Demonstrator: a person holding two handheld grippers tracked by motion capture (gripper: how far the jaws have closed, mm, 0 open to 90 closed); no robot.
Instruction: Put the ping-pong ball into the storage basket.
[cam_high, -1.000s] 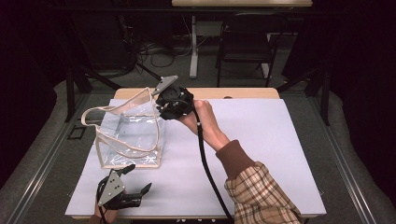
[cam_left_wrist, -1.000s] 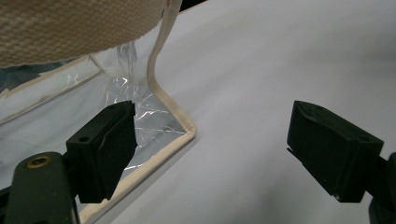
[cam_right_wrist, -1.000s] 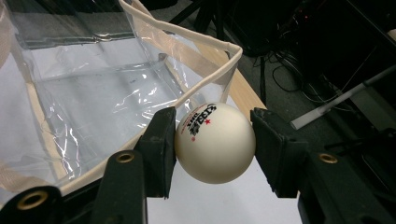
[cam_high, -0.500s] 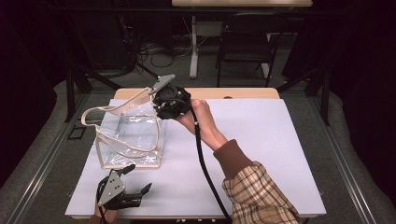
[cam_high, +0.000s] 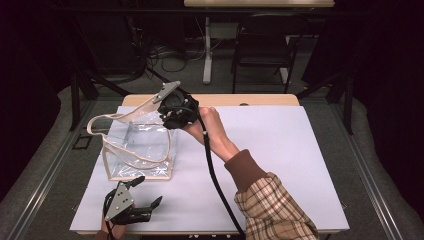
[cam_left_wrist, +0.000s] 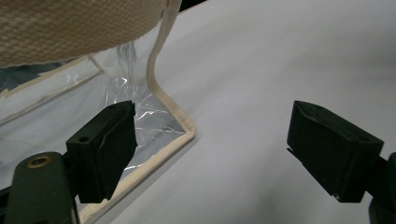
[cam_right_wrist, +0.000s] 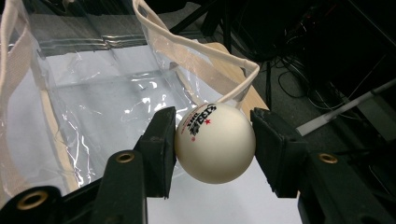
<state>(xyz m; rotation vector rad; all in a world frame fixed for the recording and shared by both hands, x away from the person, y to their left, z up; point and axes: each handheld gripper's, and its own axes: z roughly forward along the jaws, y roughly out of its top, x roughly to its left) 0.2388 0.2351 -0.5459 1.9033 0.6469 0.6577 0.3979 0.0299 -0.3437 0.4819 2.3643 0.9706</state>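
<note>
- Table-tennis ball (cam_right_wrist: 215, 142): white, printed with red stars and black lettering. We find it clamped between the two pads of the right gripper (cam_right_wrist: 214, 149), above the rim of the clear bag (cam_high: 140, 147), at its far right corner.
- Handling: we judge it very light, smooth, rigid but thin-shelled, so prone to slip or dent. Best taken across its widest line, pads opposite, as here.
- Clear bag: soft transparent plastic with cream webbing trim and handles, standing open; we judge it floppy and easily tipped.
- Left gripper (cam_left_wrist: 210, 149): jaws wide apart and holding nothing; it rests low, just before the bag's near corner (cam_left_wrist: 189, 133).
- White table (cam_high: 280, 150): bears the bag.
</note>
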